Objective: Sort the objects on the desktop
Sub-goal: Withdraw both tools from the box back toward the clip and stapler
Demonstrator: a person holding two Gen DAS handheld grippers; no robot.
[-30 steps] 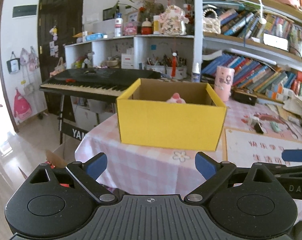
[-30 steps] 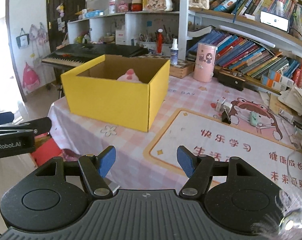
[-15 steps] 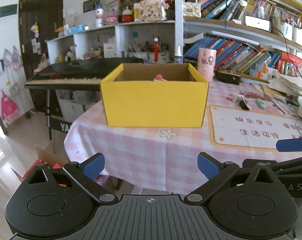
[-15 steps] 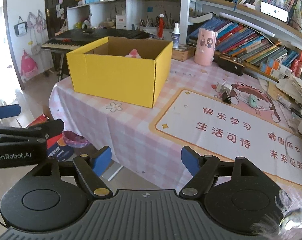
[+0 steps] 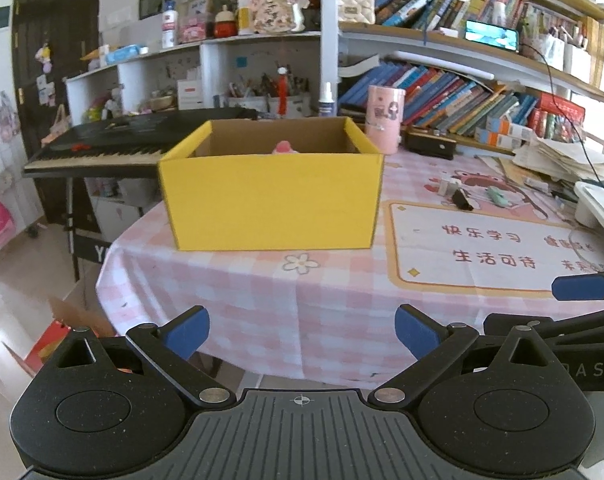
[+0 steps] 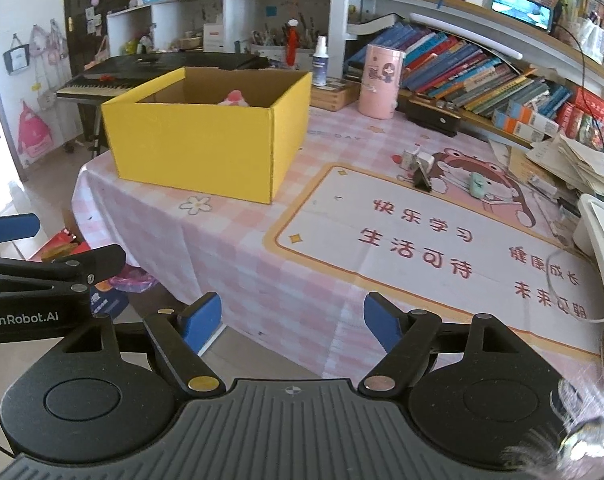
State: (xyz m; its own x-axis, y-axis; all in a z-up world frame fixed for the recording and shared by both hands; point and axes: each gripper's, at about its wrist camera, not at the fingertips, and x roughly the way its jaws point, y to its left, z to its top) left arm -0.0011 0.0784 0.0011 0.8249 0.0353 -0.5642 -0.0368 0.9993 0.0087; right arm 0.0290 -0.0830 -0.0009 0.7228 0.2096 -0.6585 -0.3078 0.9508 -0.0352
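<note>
We hold the left gripper (image 5: 302, 330) with its 2 blue-padded fingers spread wide and nothing between them; the right gripper (image 6: 293, 318) is spread wide and bare too; both hang off the near edge of the round table with the pink checked cloth (image 5: 237, 300). On that cloth stands an open yellow cardboard box (image 5: 270, 202); inside it we see only the top of a pink and white soft toy (image 5: 284, 147), the rest hidden by the front wall. Well to the right of the box, on the cartoon desk mat with red characters (image 6: 430, 236), lie a small white cube-shaped item (image 6: 416, 159), a black binder clip (image 6: 422, 180) and a small pale green item (image 6: 478, 185); a tall pink cylindrical holder (image 6: 380, 80) stands behind the box, its contents unseen.
</note>
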